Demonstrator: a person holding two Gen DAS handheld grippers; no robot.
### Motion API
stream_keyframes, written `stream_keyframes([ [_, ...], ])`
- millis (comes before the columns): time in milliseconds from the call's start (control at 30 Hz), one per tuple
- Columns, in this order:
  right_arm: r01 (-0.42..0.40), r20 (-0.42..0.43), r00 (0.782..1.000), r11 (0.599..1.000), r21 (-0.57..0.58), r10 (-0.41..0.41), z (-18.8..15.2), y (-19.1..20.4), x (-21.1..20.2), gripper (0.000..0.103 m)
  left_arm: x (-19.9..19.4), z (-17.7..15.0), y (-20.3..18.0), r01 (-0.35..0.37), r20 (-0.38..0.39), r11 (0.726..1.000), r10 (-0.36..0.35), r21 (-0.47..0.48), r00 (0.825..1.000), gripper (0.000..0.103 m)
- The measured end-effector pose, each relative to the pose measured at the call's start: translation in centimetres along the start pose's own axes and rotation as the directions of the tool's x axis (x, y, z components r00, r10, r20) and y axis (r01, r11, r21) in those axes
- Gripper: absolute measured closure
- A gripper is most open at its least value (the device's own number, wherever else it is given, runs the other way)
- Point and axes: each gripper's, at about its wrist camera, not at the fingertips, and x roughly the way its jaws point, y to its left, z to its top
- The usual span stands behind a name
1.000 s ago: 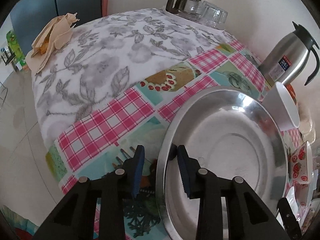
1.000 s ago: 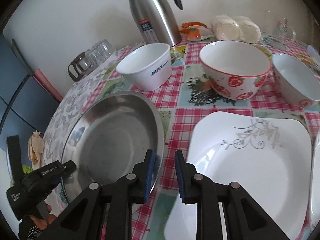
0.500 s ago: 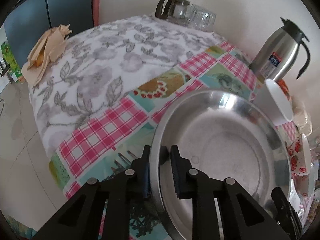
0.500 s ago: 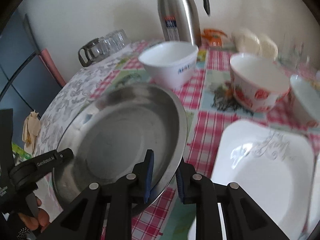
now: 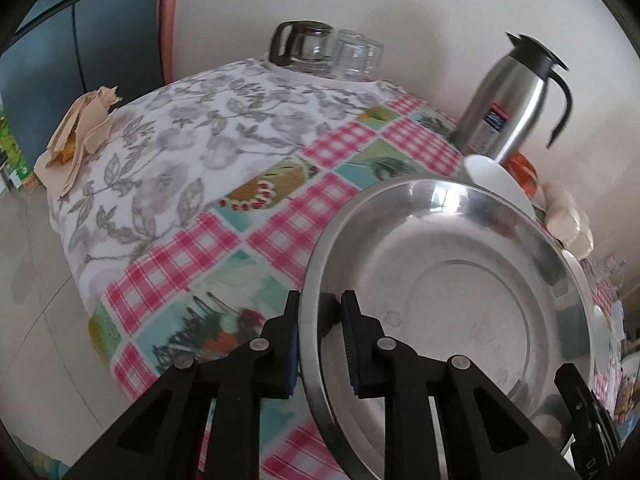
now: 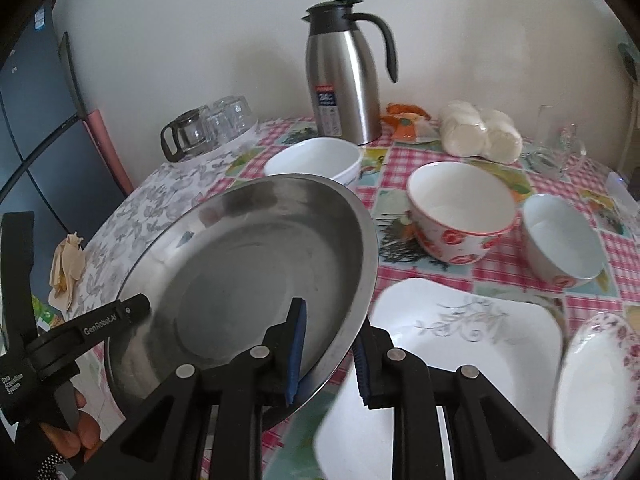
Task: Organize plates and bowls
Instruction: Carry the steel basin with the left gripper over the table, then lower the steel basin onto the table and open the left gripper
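A wide steel plate (image 5: pixel 440 300) hangs tilted above the checked tablecloth, held from two sides. My left gripper (image 5: pixel 320 308) is shut on its near-left rim, one pad inside the dish and one outside. In the right wrist view the same steel plate (image 6: pixel 240 272) fills the left half, and my right gripper (image 6: pixel 332 320) is shut on its right rim. The left gripper (image 6: pixel 120 316) shows at the plate's far edge with a hand below it. A white square plate (image 6: pixel 460 340), a floral plate (image 6: pixel 592 392), a strawberry bowl (image 6: pixel 460 208), a white bowl (image 6: pixel 312 160) and a small bowl (image 6: pixel 560 236) rest on the table.
A steel thermos jug (image 6: pixel 344 84) stands at the back by the wall, with upturned glasses and a glass pot (image 6: pixel 208 128) to its left. Wrapped white rolls (image 6: pixel 480 132) and glassware (image 6: pixel 556 148) sit at the back right. Crumpled paper (image 5: pixel 76 136) lies at the table's left edge.
The left jaws closed onto the steel plate's rim. Both grippers rose, and the plate lifted off the cloth and tilted.
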Motion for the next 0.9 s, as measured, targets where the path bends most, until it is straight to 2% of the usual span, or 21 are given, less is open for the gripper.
stream_keyframes([
  [433,0.093,-0.003,0.996,0.995,0.024,-0.093,-1.6,-7.1,-4.0,0.075,-2.6,-3.6,-7.3,0.100,-0.028,0.986,-0.097,0.135,0.995,0.083],
  [900,0.183,-0.042,0.983,0.978,0.099,-0.179,-4.6,-13.7,-7.3,0.074,-3.9,-7.8,-13.1,0.188,-0.117,0.942,-0.162,0.279,0.980,0.083],
])
